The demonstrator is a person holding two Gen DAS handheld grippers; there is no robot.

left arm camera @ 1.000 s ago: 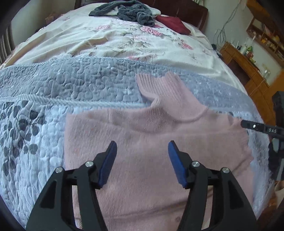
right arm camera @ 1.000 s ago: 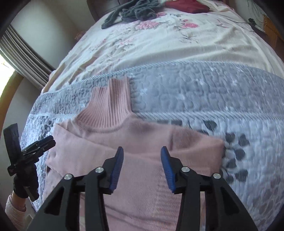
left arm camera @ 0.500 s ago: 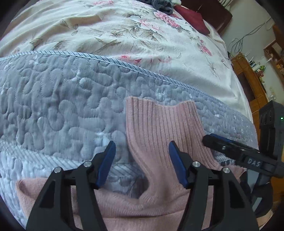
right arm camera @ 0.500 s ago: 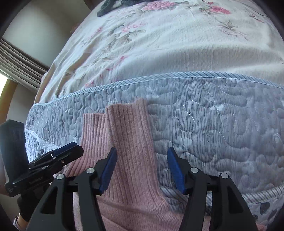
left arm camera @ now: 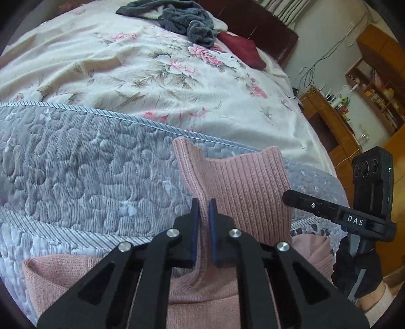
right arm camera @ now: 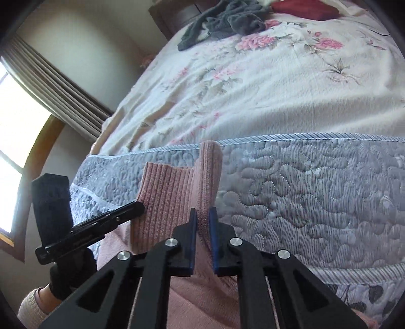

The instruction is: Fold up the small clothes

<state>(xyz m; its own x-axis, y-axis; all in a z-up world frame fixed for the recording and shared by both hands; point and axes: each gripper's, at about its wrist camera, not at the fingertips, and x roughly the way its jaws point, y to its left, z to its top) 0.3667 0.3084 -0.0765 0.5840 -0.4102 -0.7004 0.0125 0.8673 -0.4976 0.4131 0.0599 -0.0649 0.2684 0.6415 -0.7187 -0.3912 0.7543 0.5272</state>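
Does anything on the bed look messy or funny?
Yes. A dark grey garment lies crumpled in a heap at the far end of the bed, unfolded. The pink sweater's ribbed collar is pinched up at both edges by the two grippers, not lying flat.

Both your grippers have closed on the collar.
Your left gripper (left arm camera: 204,215) and right gripper (right arm camera: 203,222), gaping half a second ago, now pinch opposite edges of the pink sweater's (left arm camera: 243,192) ribbed neck.

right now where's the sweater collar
In both wrist views the collar stands up over the grey quilt, pinched at its edges by the left gripper and right gripper.
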